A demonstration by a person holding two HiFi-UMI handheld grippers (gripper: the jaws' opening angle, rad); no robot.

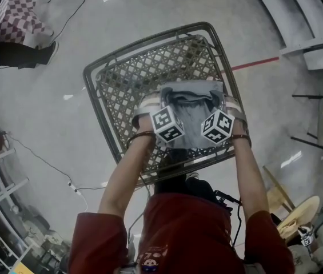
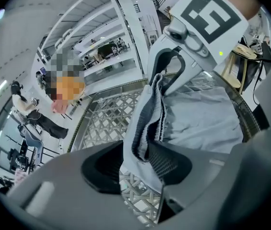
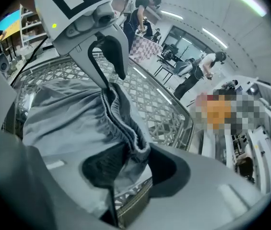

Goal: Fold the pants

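Both left tool and right tool spread, gathered waistband of soft grey pants loose between; diamond-lattice basket beneath

pants on lattice table | left gripper at left, right gripper at right

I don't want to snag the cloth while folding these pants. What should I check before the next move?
1. Left gripper clear of cloth: not ok; jaws apart, with the waistband between them.
2. Right gripper clear of cloth: not ok; jaws apart, with the waistband bunched between them.
3. Pants resting on the lattice table: ok.
4. Pants lying flat: not ok; wrinkled and bunched near the waistband.
5. Near edge of the pants fully on the table: cannot tell; the grippers cover it in the head view.
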